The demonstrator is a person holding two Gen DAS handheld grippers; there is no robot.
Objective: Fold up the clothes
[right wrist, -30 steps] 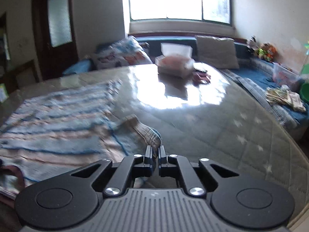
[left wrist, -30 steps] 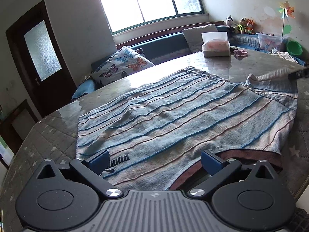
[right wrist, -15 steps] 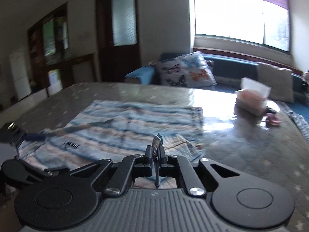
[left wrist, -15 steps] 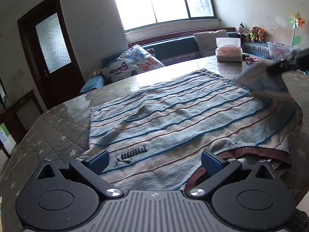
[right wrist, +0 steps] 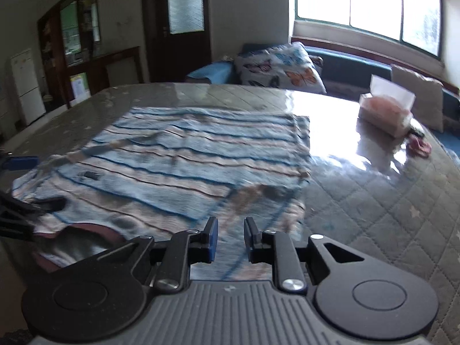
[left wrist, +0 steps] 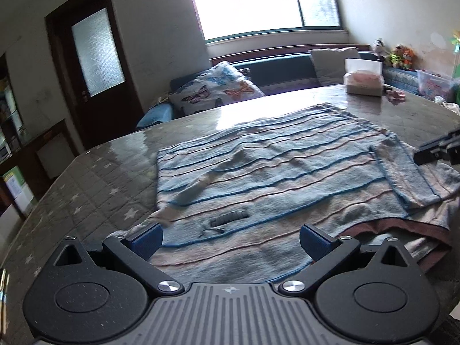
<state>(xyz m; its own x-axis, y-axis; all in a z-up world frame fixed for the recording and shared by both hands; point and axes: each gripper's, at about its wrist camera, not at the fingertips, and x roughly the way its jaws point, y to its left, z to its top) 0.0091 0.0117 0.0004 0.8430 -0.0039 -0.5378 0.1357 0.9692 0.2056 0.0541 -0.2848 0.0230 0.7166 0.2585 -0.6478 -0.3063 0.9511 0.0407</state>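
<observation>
A blue and pink striped sweater [left wrist: 267, 172] lies flat on the round quilted table [left wrist: 95, 178], its collar near the front edge. Its right sleeve [left wrist: 402, 172] lies folded over the body. My left gripper [left wrist: 230, 237] is open and empty, hovering over the sweater's near edge. My right gripper [right wrist: 230, 237] is partly open and empty above the folded sleeve [right wrist: 258, 201]; it also shows at the right edge of the left wrist view [left wrist: 440, 148]. The sweater also shows in the right wrist view [right wrist: 187, 155].
A tissue box [left wrist: 363, 82] and a small pink item [left wrist: 395, 95] sit at the far side of the table. A bench with a butterfly cushion [left wrist: 215, 92] runs behind the table under the window. A dark door [left wrist: 95, 66] is at the left.
My right gripper carried the right sleeve across onto the sweater's body, then opened and let it go. The left gripper drew back slightly and stayed open.
</observation>
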